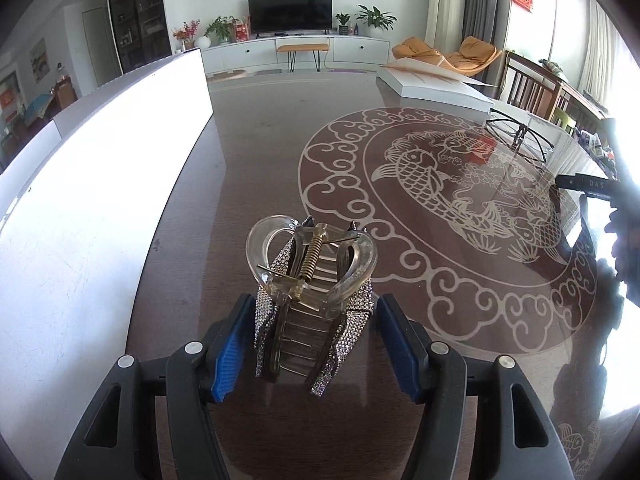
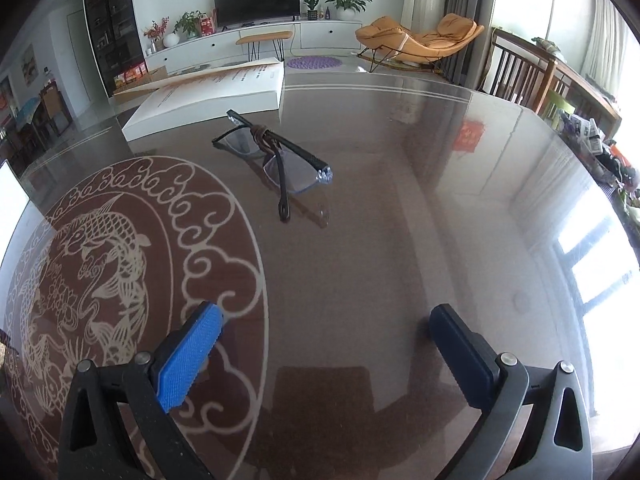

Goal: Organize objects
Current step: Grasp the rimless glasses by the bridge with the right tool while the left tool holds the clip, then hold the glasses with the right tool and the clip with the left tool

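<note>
At the far left of the left wrist view a white box (image 1: 100, 184) stands on the surface (image 1: 256, 168); its long side wall runs from the near left corner away toward the far end, closing off that side. Its inside is not visible, so contents cannot be told. Between this wall and the fish-and-cloud emblem (image 1: 440, 208) lies a bare strip of glossy brown top.

The left claw (image 1: 316, 344) points down at that strip. Its blue pads (image 1: 228, 360) stand apart. A clear hair clip (image 1: 312, 296) with rhinestone trim and a brass spring sits between them on the surface; a narrow gap shows on the right side, and the left pad lies just beside the clip, with contact not certain. The clip rests near the box wall, at the emblem's left border.

Further right, a pair of glasses (image 1: 520, 136) lies beyond the emblem, near a flat white carton (image 1: 436, 84) at the far edge. The right claw's dark body enters at the right margin.

In the right wrist view the right claw (image 2: 324, 344) hangs over bare surface with jaws wide apart and nothing between them. The glasses (image 2: 276, 160), folded with a brown band around the frame, lie ahead, well apart from the pads. The white carton (image 2: 208, 100) lies beyond them. To the right the top is open up to its curved edge.
</note>
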Action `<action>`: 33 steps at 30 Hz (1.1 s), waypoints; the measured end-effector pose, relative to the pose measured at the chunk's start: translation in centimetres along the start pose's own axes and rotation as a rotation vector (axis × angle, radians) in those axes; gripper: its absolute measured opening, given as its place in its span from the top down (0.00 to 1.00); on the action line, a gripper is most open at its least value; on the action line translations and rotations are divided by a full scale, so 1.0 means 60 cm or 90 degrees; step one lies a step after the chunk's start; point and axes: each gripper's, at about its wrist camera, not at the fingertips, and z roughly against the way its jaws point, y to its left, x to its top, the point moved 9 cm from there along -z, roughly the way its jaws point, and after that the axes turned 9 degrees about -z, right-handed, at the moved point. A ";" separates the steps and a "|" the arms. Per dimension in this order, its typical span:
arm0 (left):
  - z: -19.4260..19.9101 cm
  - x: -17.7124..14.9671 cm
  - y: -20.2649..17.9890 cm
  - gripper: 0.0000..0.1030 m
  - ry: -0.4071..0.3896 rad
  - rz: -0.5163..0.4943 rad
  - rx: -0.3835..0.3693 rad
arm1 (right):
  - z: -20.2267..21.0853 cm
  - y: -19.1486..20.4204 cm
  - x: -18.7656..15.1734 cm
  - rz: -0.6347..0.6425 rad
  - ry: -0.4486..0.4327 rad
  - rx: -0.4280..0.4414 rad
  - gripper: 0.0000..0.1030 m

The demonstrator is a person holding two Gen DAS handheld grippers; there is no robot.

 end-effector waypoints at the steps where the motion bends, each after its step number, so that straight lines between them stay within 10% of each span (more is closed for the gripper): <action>1: 0.000 0.000 0.000 0.40 0.000 0.000 0.000 | -0.011 0.005 0.015 -0.001 0.000 -0.001 0.00; 10: 0.000 0.000 0.000 0.40 0.000 0.000 0.000 | -0.090 0.066 0.121 0.023 0.005 0.016 0.05; 13: 0.000 0.000 0.000 0.40 0.000 0.000 0.000 | -0.081 0.091 0.134 0.052 -0.037 0.042 0.68; 14: -0.001 0.000 0.000 0.40 0.000 0.000 0.000 | -0.080 0.096 0.133 0.056 -0.037 0.041 0.73; 22: 0.001 -0.001 0.000 0.40 0.000 0.000 -0.001 | -0.027 0.103 0.052 0.036 -0.041 0.029 0.75; 33: 0.001 0.001 -0.003 0.40 -0.002 -0.005 -0.008 | 0.167 0.202 -0.239 0.013 -0.040 0.041 0.74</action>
